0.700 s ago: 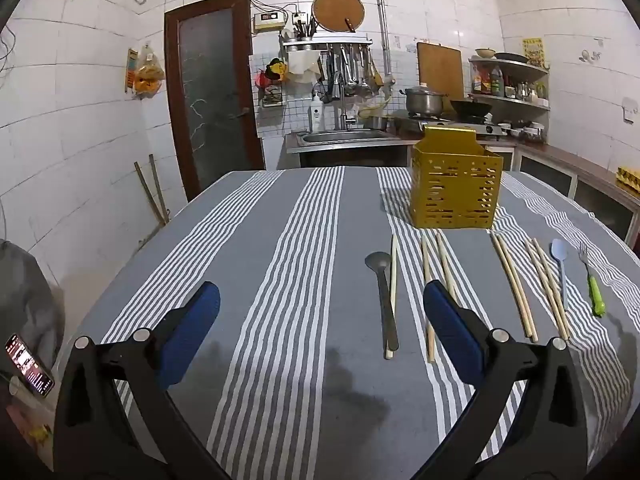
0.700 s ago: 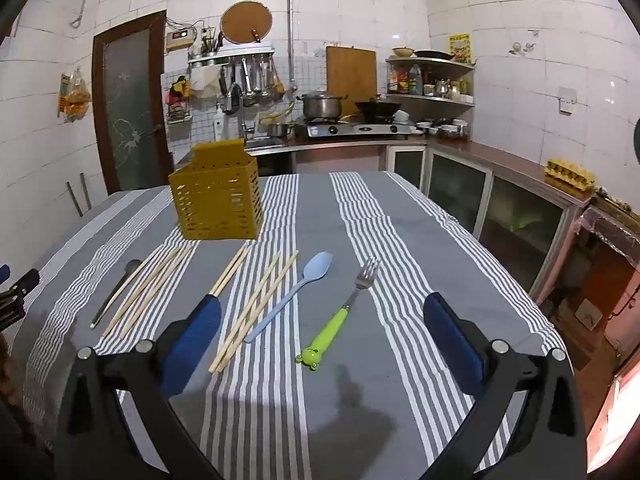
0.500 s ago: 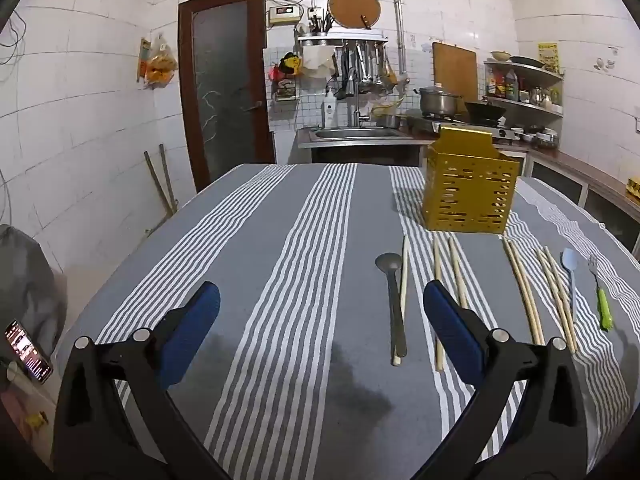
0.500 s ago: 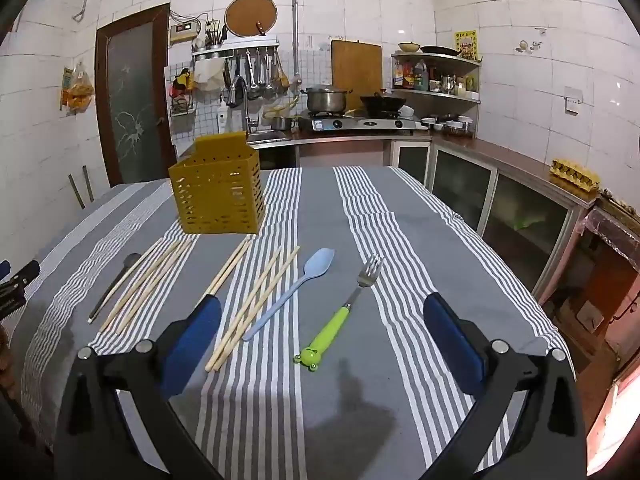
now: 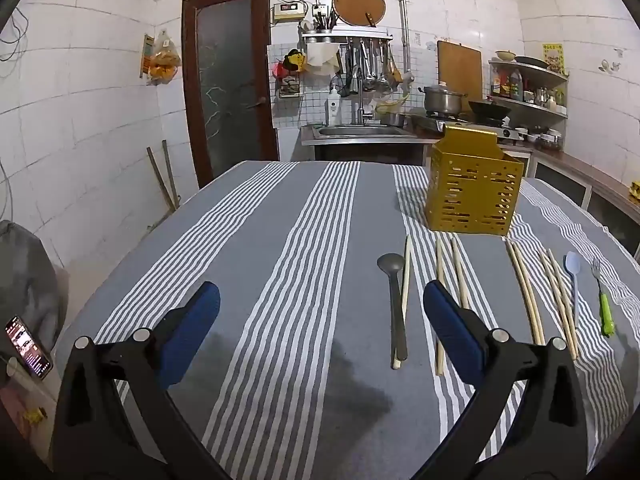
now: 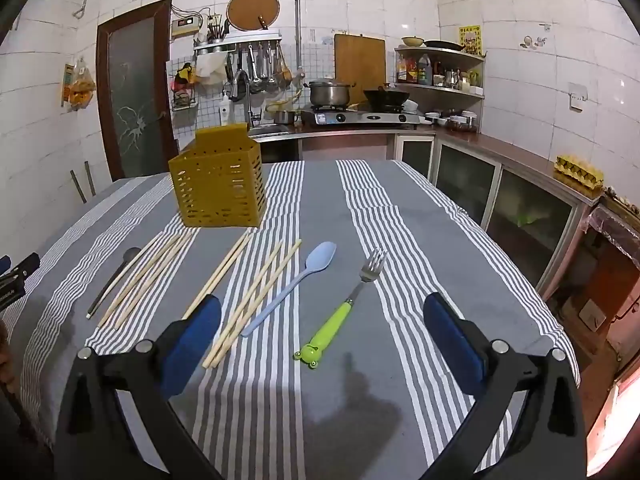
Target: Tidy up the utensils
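A yellow slotted utensil holder [image 5: 472, 192] [image 6: 219, 184] stands upright on the striped tablecloth. In front of it lie a dark metal spoon [image 5: 394, 300] [image 6: 114, 278], several wooden chopsticks [image 5: 524, 288] [image 6: 256, 296], a light blue spoon [image 5: 573, 276] [image 6: 296, 284] and a fork with a green frog handle [image 5: 603, 304] [image 6: 340, 316]. My left gripper [image 5: 320, 320] is open and empty above the table, left of the dark spoon. My right gripper [image 6: 320, 324] is open and empty, with the fork handle between its fingers in the view.
The table [image 5: 280, 240] is covered with a grey and white striped cloth. A kitchen counter with sink, stove and pots [image 6: 340, 116] runs along the back wall and right side. A phone [image 5: 28, 346] sits at the far left, off the table.
Both grippers have tilted and shifted slightly, so the utensils and holder sit a little further right in the left view. Nothing was picked up; both stay open.
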### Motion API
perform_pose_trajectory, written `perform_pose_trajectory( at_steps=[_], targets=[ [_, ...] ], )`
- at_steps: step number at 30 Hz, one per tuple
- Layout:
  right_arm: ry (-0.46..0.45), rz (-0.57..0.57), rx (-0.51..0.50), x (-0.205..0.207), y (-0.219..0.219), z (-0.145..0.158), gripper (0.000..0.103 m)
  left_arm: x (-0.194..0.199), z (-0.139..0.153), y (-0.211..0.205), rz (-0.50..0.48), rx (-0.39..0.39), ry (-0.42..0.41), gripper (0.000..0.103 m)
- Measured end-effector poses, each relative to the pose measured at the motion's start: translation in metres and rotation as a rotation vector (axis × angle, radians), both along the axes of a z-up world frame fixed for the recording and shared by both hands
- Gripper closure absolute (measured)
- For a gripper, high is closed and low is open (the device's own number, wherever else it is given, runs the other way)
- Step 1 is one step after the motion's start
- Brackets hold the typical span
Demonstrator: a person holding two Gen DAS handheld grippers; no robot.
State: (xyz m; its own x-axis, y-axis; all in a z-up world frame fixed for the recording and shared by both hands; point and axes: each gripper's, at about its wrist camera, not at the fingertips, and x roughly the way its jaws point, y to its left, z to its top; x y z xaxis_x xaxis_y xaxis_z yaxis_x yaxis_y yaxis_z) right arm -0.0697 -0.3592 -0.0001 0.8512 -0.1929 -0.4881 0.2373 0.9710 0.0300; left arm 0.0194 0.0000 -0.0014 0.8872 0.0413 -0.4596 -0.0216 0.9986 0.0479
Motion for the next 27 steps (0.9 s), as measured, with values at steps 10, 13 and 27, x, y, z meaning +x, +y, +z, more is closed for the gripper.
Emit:
perform_pose_trajectory(
  at_steps=[10, 13, 27],
  targets=[
    [0.004, -0.004, -0.004, 0.002, 0.000, -0.002, 0.004, 0.001, -0.003, -0.001, -0.009, -0.002, 0.006, 0.005],
    [0.005, -0.007, -0.001, 0.003, 0.000, -0.002, 0.004, 0.004, -0.004, 0.000, -0.011, -0.006, 0.010, 0.005],
    [0.026, -0.002, -0.030, 0.017, 0.002, -0.006, 0.004, 0.017, -0.010, -0.008, -0.018, -0.011, 0.016, 0.005]
  ],
)
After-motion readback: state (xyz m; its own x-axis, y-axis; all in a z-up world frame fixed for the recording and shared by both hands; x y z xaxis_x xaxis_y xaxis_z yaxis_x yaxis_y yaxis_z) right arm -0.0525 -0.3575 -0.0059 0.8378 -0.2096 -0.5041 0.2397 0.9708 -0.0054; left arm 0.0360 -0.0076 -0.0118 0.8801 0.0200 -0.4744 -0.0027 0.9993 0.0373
